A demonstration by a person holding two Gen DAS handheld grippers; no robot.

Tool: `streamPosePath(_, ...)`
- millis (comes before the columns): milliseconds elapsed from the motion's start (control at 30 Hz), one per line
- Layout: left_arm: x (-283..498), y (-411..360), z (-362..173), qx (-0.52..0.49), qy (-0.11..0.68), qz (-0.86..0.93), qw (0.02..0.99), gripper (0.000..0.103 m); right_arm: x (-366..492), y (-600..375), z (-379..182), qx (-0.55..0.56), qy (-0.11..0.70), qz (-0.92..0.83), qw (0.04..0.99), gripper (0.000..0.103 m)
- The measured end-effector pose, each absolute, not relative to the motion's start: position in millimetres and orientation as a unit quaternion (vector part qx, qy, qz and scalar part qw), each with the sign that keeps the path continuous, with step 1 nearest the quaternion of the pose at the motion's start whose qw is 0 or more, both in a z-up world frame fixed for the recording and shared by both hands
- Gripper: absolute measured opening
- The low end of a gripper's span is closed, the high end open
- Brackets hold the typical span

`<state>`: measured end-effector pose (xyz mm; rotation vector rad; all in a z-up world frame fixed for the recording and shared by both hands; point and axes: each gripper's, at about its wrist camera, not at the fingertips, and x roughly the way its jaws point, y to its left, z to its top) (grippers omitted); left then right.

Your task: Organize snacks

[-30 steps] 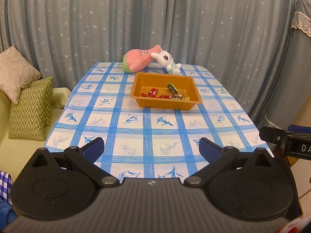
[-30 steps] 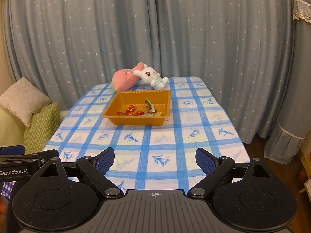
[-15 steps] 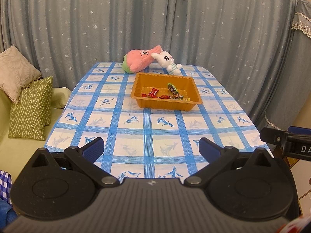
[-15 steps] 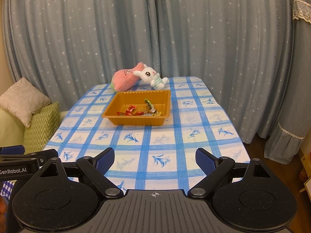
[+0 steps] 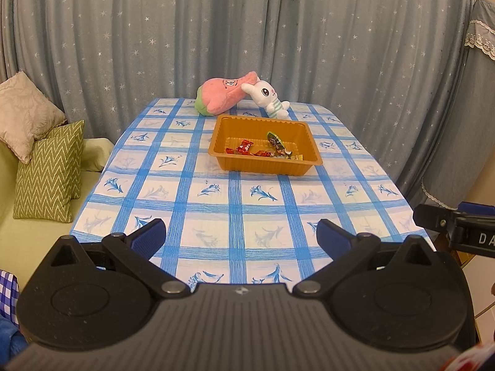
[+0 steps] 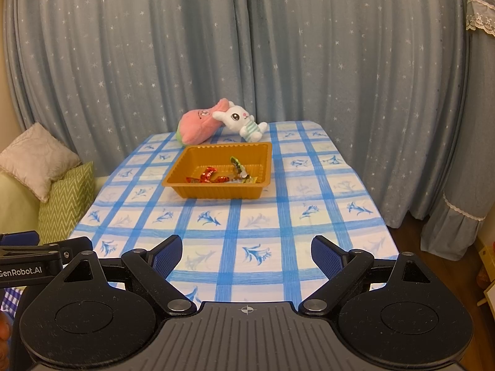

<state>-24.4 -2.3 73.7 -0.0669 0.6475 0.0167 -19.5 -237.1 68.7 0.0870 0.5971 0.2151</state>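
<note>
An orange plastic tray [image 5: 221, 130] [image 6: 184, 164] stands on the far half of the table with the blue checked cloth [image 5: 216, 210] [image 6: 278, 216]. Several wrapped snacks lie in it: red wrappers [image 5: 244, 147] [image 6: 208, 174], a green one [image 5: 275, 139] [image 6: 235, 162] and a yellow one [image 5: 295, 156]. My left gripper [image 5: 241, 235] is open and empty above the table's near edge. My right gripper [image 6: 246, 252] is open and empty, also at the near edge, to the right of the left one. Both are far from the tray.
A pink plush [image 5: 221, 95] [image 6: 199, 123] and a white rabbit plush [image 5: 267, 95] [image 6: 241, 121] lie behind the tray. Blue star curtains [image 5: 247, 31] hang behind the table. A sofa with cushions [image 5: 46, 167] [image 6: 66, 201] stands at the left.
</note>
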Motion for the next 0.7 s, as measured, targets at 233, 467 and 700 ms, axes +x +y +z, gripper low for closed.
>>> streamPosePath(233, -24.3, -1.6, 74.0, -0.034, 0.318, 0.008, 0.947, 0.103, -19.5, -237.3, 68.5, 0.043, 0.293, 0.106, 0.949, 0.090)
streamPosePath(467, -24.1, -1.6, 74.1, -0.033, 0.319, 0.008, 0.947, 0.103, -19.3, -237.2, 68.7, 0.043, 0.294, 0.106, 0.949, 0.090)
streamPosePath(700, -25.0, -2.5, 70.4, -0.035, 0.320, 0.007, 0.947, 0.103, -20.0, -236.6, 67.7, 0.043, 0.295, 0.106, 0.949, 0.090)
